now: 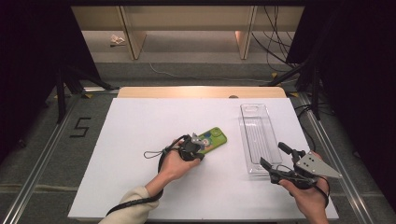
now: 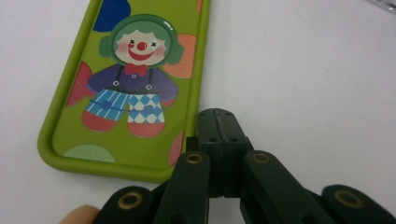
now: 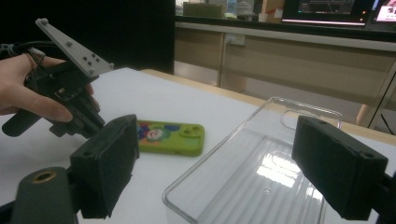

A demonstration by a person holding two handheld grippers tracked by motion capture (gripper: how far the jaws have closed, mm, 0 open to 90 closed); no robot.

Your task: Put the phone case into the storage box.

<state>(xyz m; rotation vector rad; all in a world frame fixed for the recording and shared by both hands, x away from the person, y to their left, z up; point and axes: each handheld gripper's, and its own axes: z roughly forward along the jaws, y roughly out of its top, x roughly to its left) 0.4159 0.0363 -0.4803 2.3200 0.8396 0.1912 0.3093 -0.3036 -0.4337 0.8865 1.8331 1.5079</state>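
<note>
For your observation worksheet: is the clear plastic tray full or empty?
Empty: the clear tray shows bare ribbed plastic inside; the green phone case lies apart on the table.

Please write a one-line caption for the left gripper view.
Closed left gripper beside a green clown phone case on white table.
</note>
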